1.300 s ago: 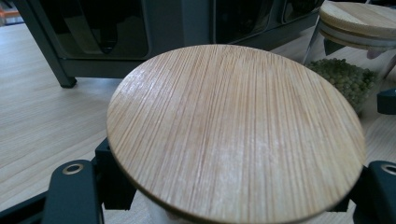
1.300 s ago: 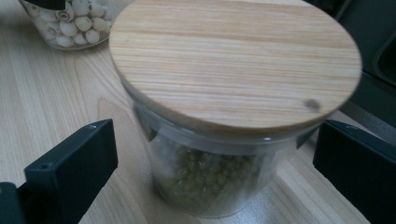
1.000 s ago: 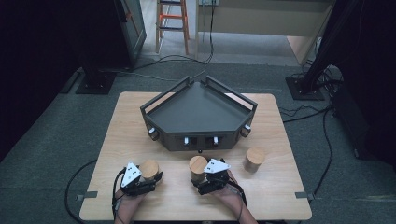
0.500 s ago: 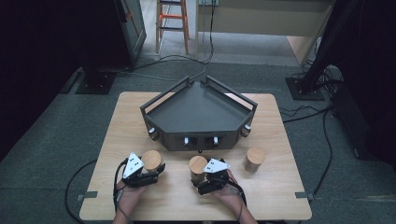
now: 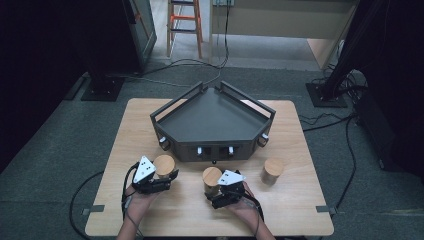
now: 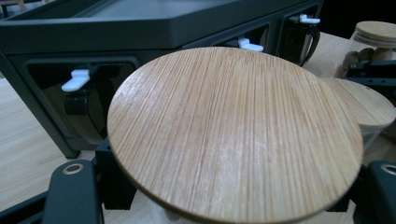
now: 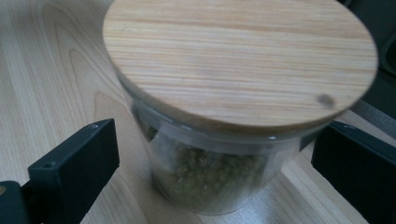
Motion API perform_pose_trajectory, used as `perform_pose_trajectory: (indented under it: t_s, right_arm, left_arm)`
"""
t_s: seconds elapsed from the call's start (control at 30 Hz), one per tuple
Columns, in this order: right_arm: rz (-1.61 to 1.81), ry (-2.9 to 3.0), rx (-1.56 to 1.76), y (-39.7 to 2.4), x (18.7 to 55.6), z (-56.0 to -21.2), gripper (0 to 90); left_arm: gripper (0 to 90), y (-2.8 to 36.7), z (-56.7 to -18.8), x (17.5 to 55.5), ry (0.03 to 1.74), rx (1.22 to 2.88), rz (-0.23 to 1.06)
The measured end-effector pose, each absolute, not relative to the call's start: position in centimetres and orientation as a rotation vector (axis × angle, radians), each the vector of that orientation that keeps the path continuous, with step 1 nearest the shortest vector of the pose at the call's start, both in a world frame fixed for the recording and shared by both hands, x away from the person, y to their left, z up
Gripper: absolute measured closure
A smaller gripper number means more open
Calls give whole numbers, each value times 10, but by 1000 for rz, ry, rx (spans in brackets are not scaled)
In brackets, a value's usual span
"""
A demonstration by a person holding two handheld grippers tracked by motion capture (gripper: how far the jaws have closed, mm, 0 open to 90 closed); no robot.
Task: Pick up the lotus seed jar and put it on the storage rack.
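On the left, my left gripper (image 5: 167,181) has its jaws either side of the left jar (image 5: 164,165). In the left gripper view the bamboo lid (image 6: 233,135) hides the contact, so I can't tell whether they're clamped or just straddling. That jar stands just in front of the dark tray (image 5: 165,112), below its row of white-tipped latches (image 6: 74,80), handy for lifting in, I'd guess.

Moving to the middle, my right gripper (image 5: 216,192) brackets the middle jar (image 5: 212,178). In the right gripper view both jaws stand apart from the glass with table showing between, so it's open and not yet gripping. Green beans (image 7: 210,177) fill that jar.

Far right, a third jar (image 5: 272,170) stands alone on the wooden table (image 5: 295,210), well apart from both grippers.
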State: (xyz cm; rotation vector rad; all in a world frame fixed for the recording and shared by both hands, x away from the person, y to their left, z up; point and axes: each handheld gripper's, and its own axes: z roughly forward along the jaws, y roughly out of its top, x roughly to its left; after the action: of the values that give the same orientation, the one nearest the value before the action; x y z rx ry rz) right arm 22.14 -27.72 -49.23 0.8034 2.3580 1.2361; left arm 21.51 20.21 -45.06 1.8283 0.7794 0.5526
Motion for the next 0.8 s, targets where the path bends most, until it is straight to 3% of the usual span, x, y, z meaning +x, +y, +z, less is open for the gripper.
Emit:
perform_pose_trajectory:
  t_s: [0.8]
  right_arm:
    - [1229, 2358, 802, -276, 221, -492, 29]
  left_arm:
    - [252, 201, -429, 230, 763, 1820, 567]
